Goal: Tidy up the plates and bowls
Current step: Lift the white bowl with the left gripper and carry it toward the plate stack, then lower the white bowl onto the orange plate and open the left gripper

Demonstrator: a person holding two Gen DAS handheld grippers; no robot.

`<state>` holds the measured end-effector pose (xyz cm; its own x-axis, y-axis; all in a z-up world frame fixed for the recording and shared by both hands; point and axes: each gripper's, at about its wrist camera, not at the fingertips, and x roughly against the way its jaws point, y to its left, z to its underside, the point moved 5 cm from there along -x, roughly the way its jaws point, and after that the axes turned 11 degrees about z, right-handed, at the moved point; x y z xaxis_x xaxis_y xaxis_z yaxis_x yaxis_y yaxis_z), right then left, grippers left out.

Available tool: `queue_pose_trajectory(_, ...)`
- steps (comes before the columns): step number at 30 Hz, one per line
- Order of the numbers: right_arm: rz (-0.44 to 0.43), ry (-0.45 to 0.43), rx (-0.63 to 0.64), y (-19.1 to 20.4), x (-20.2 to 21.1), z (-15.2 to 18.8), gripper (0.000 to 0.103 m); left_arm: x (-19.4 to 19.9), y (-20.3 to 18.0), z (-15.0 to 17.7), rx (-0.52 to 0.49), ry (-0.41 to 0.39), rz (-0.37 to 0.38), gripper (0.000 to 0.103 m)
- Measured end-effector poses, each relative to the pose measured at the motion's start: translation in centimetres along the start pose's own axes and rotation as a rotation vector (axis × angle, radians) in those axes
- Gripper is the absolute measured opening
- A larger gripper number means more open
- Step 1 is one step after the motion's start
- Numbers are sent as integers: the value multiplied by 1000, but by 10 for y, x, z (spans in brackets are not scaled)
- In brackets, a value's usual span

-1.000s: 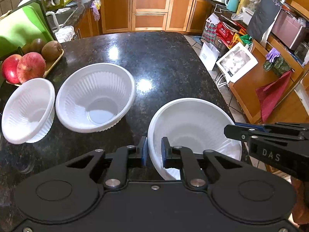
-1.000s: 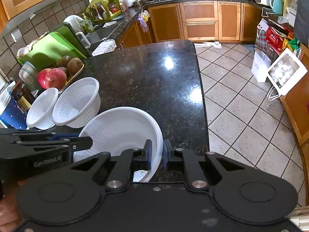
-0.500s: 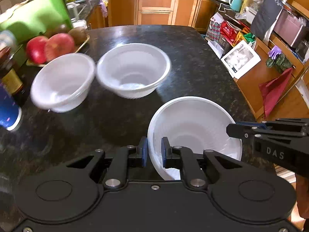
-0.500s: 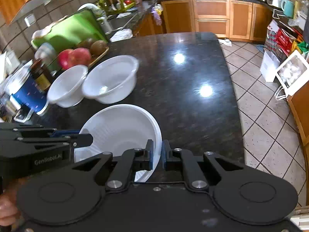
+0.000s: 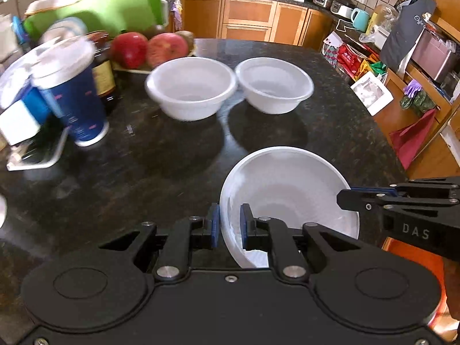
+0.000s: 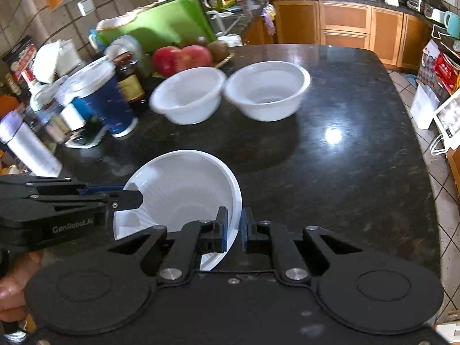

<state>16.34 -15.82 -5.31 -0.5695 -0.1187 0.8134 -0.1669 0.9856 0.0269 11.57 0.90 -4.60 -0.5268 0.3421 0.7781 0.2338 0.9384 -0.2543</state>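
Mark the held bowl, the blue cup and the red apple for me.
held bowl [image 5: 287,189], left wrist view, inner wall.
blue cup [image 6: 110,105], right wrist view, side wall.
red apple [image 5: 129,49], left wrist view, front skin.

On the dark speckled stone countertop [image 5: 330,132], 2 white ribbed plastic bowls [image 5: 191,87] [image 5: 274,84] stand side by side, rims touching. Behind them lies a tray of red apples [image 5: 149,49]; to their left, a blue paper cup with a white lid [image 5: 70,92]. Nearest the cameras, a white shallow plastic bowl [image 5: 287,189] sits tilted between the left gripper [image 5: 230,225] and right gripper [image 6: 232,230].
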Motion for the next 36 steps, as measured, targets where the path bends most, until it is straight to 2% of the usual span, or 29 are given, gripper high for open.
queue_pose_trajectory(8, -7, -21, 26, 60, 21, 30, 13, 34, 35, 28, -8, -14, -8, 19)
queue_pose_trajectory(17, 14, -29, 3, 97, 28, 52, 13, 45, 64, 44, -25, 5, -1, 19)
queue_pose_trajectory(25, 48, -31, -11, 113, 20, 56, 13, 45, 78, 48, -28, 19, 31, 19)
queue_pose_trajectory(36, 97, -58, -61, 108, 17, 58, 12, 40, 78, 46, -52, 39, 89, 20)
